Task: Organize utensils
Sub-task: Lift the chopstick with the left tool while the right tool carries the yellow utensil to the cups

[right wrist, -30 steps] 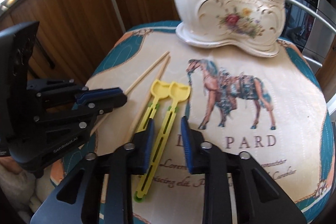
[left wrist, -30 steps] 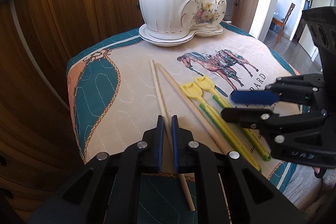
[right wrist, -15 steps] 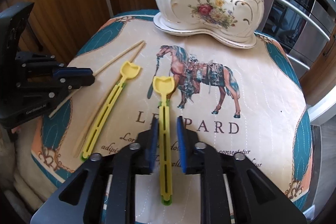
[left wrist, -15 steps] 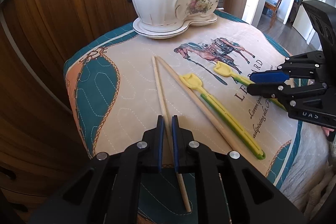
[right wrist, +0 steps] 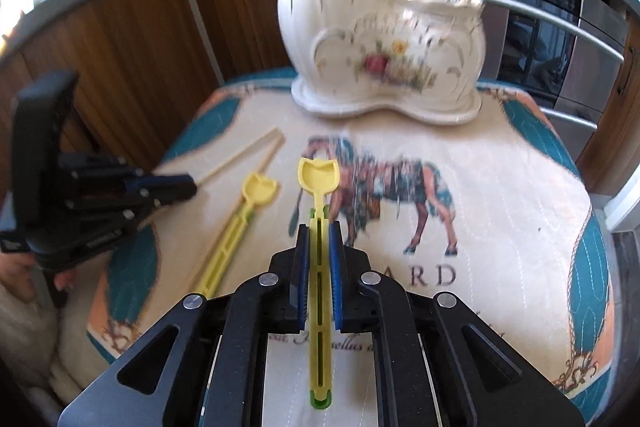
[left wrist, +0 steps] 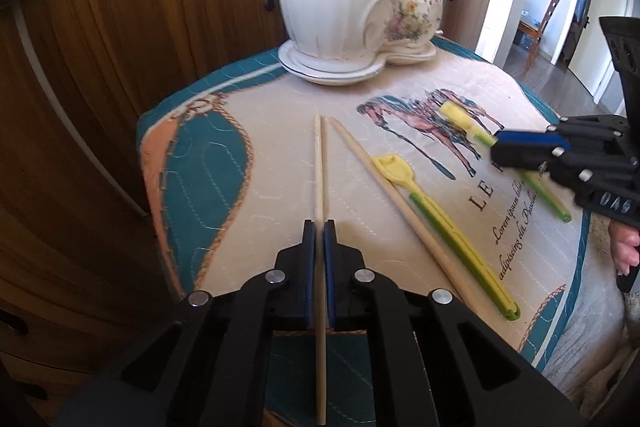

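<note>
The ceramic holder (right wrist: 380,55) at the cloth's (left wrist: 248,195) far edge is blurred. Left gripper (left wrist: 319,231) pinches a wooden chopstick (left wrist: 319,163); right gripper (right wrist: 319,231) clamps a slotted yellow scoop (right wrist: 319,187) (green-tipped) above the cloth's middle.

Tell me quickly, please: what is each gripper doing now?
Left gripper: closed on a wooden chopstick.
Right gripper: closed on a yellow utensil.

right gripper (right wrist: 318,227) clamps a yellow scoop (right wrist: 319,187) lengthwise, before the blurred ceramic holder (right wrist: 380,55).
</note>
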Demonstrator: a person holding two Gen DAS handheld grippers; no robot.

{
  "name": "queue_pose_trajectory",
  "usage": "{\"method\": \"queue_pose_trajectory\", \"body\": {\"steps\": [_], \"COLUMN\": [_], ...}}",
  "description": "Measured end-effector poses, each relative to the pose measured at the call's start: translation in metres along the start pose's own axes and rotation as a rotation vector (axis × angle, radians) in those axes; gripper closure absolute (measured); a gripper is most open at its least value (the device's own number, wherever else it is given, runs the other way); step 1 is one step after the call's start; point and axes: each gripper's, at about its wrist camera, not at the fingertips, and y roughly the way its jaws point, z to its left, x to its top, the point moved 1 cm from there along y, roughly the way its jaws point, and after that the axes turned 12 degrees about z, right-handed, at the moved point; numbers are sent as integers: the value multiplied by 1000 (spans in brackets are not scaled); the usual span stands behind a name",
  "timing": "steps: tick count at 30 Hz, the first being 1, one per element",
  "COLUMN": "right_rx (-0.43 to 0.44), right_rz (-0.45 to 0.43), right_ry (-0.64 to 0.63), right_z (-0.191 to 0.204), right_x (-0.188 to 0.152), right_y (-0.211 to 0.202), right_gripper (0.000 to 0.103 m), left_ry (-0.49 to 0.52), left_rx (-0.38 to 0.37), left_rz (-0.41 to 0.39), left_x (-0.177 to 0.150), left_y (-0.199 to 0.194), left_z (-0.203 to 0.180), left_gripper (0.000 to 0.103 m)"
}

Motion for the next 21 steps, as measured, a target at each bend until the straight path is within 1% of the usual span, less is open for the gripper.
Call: {"method": "queue_pose_trajectory", "body": {"steps": [3, 5, 9, 12, 13, 15, 19, 21], "right_rx": [24, 40, 46, 44, 45, 40, 51, 64], "right_rz": [-62, -98, -179, -259, -278, -330, -445, -517], "right_ry": [23, 48, 79, 85, 86, 94, 121, 136], "right_z": [-7, -14, -25, -30, -31, -35, -46, -51], "right_x": [3, 6, 15, 28, 32, 45, 73, 88], "right_y": [-11, -16, -29, -43, -47, -59, -78, -85], "right_gripper": [92, 92, 92, 92, 92, 92, 92, 92], "left_ry": [-16, -26, -25, -11, -6, -13, -31, -38], "left_rx": [7, 6, -30, -72, -103, -122, -155, -193], "left_rz": [-29, -68, -174, -263, -304, -361, -494, -564], "left_x": [1, 3, 9, 17, 21, 31, 61, 77], "left_y": [-9, -20, -44, -61, -69, -79, -103, -113], "left_z": [7, 10, 10, 4, 3, 1, 1, 1], "left_gripper": [99, 99, 99, 99, 99, 99, 99, 99]}}
